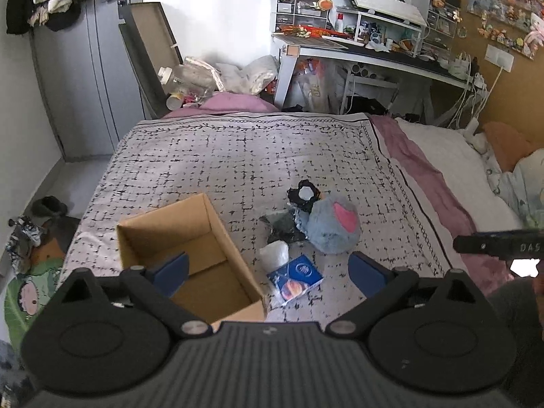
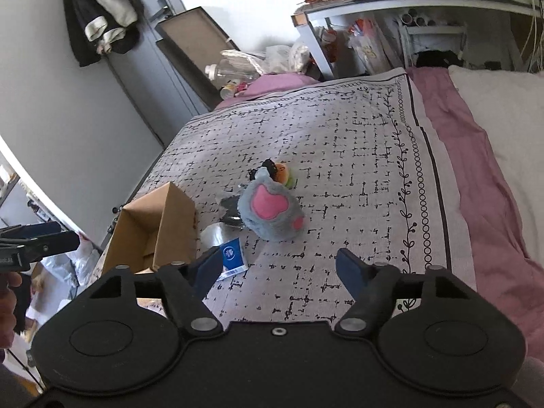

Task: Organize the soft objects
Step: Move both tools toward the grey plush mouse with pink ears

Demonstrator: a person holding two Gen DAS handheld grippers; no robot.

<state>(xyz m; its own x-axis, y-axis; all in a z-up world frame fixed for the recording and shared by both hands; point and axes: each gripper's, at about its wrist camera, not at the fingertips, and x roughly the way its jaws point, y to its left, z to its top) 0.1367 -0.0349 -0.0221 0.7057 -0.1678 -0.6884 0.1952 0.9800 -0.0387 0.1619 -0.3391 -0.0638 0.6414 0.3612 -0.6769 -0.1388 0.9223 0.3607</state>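
I am holding my left gripper released, nothing between its jaws, low in the frame beside the open cardboard box at lower left. My right gripper is standing parted and empty. The grey plush paw is lying mid-frame on the patterned bedspread, touching a blue packet.

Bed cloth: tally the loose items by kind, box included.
Cardboard box: 1
Plush toys: 2, grey paw, small orange one
Plastic packets: 2, blue, clear white
Dark items, unclear: 2
Total: 7
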